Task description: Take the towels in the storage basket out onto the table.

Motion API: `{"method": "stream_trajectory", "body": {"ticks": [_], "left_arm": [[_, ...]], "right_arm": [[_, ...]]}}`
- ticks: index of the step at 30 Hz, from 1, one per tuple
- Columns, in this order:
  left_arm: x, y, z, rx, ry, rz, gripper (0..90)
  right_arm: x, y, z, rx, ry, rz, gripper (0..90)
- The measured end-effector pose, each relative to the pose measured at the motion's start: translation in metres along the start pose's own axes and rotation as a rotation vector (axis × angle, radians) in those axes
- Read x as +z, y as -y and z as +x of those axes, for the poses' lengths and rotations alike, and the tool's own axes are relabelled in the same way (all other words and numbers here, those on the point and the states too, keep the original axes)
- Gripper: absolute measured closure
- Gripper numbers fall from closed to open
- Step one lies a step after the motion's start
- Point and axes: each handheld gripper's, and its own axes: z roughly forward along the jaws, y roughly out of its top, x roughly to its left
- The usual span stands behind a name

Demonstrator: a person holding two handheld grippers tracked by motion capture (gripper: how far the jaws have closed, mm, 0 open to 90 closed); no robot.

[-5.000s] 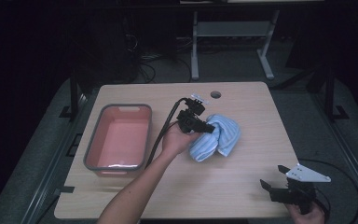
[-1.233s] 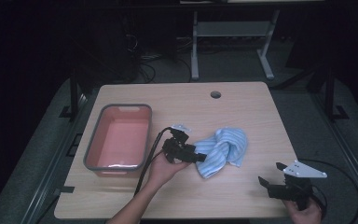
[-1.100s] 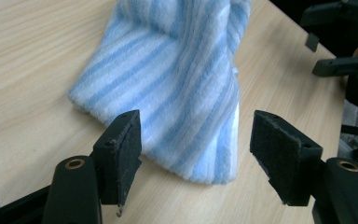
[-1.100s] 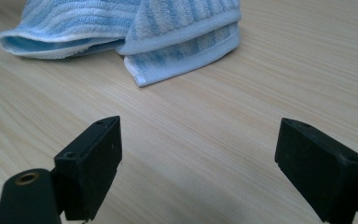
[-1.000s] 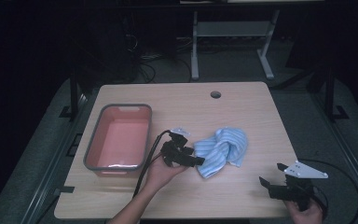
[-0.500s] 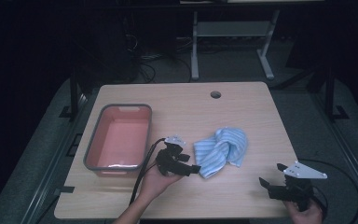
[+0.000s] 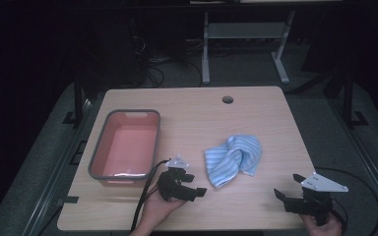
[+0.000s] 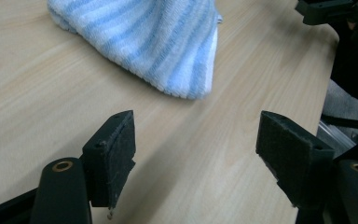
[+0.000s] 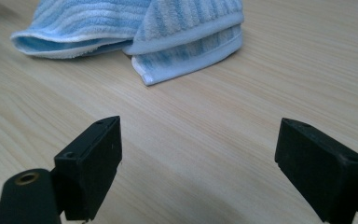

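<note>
Towel [image 7: 234, 160] lies bunched on the tabletop [image 7: 256, 118], just ahead of the left claw [image 7: 200, 185]. That claw's jaws have just been opening, released, nothing between. Right claw [image 7: 286, 186] is released too.

Dim room; wooden table [image 7: 187, 105]; dark floor; metal stand [image 7: 243, 37] behind.

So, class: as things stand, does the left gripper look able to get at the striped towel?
Probably yes. The left gripper is open with nothing between its jaws, pointing at the striped towel, which lies just ahead on bare table. The red bin sits off to the side, out of the way.
</note>
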Motion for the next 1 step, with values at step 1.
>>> {"method": "stream_trajectory", "body": {"ticks": [1], "left_arm": [[-0.0006, 0.0019, -0.0011, 0.003, -0.002, -0.006, 27.3]], "right_arm": [[-0.0002, 0.0002, 0.0001, -0.006, -0.001, -0.006, 14.3]]}}
